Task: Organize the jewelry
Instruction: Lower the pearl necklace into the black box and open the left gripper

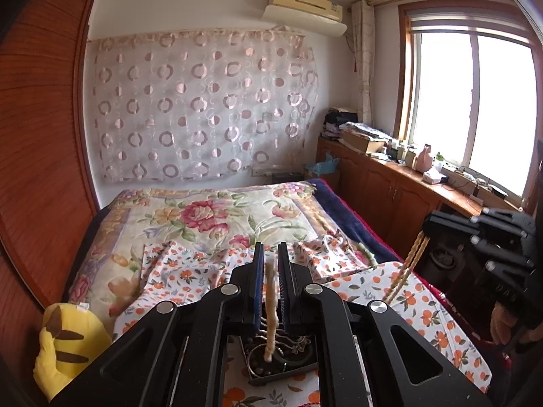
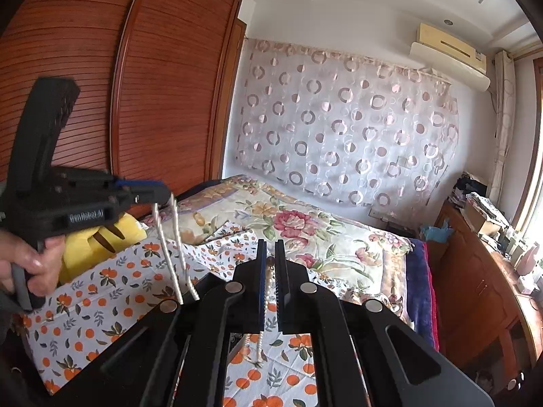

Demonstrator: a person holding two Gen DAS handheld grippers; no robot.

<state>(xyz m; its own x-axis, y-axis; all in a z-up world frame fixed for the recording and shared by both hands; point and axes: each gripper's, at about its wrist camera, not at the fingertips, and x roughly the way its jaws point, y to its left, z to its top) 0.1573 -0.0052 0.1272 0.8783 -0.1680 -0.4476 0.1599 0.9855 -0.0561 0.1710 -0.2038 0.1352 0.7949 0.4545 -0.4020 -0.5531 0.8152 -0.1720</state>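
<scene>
1. The bed (image 1: 210,217) carries an orange-print cloth (image 2: 101,305).
2. A black tray (image 1: 281,363) lies on that cloth, below the left tongs (image 1: 270,254).
3. Left tongs pinch a pale necklace (image 1: 270,305) dangling into the tray.
4. Right tongs (image 2: 270,247) are narrowed on a pearl strand (image 2: 268,291).

Bedroom interior. Reddish louvred wardrobe (image 2: 142,78) beside a bed (image 1: 203,217) with floral bedding; circle-patterned curtain (image 1: 203,108) across the white back wall; air conditioner (image 1: 305,6) above. Bright daylight enters through a wood-framed window (image 1: 475,108) over low cabinets (image 1: 383,186).
</scene>
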